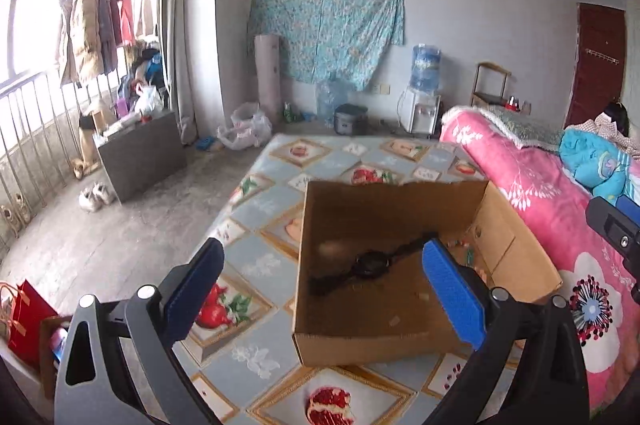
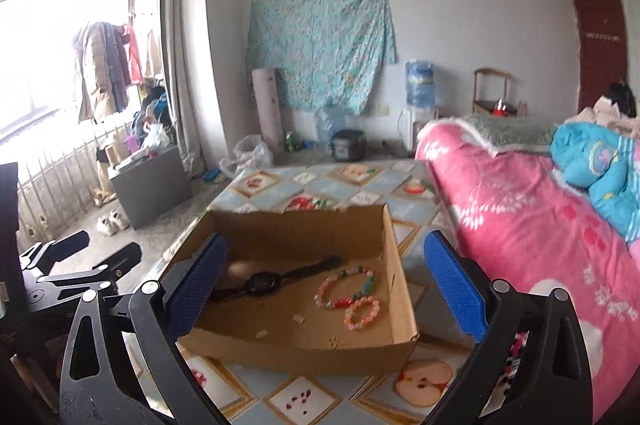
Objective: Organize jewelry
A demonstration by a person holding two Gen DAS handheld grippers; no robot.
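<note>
An open cardboard box [image 1: 352, 343] [image 2: 304, 353] sits on a table with a fruit-pattern cloth [image 1: 264, 209] [image 2: 280, 193]. Inside lie a black wristwatch [image 1: 370, 265] [image 2: 262, 281] and, in the right wrist view, a larger bead bracelet [image 2: 347, 285] and a small pink bead bracelet [image 2: 362, 313]. My left gripper [image 1: 324, 289] is open and empty, above the box's near left side. My right gripper [image 2: 324, 281] is open and empty, straddling the box from the near side. The right gripper shows at the left wrist view's right edge [image 1: 616, 225]; the left gripper shows at the right wrist view's left [image 2: 80, 265].
A bed with a pink floral quilt [image 1: 540, 209] [image 2: 520, 225] runs along the table's right side. A grey cabinet [image 1: 140, 153] [image 2: 150, 185], shoes and bags stand on the floor to the left. A water dispenser [image 1: 424, 93] stands at the far wall.
</note>
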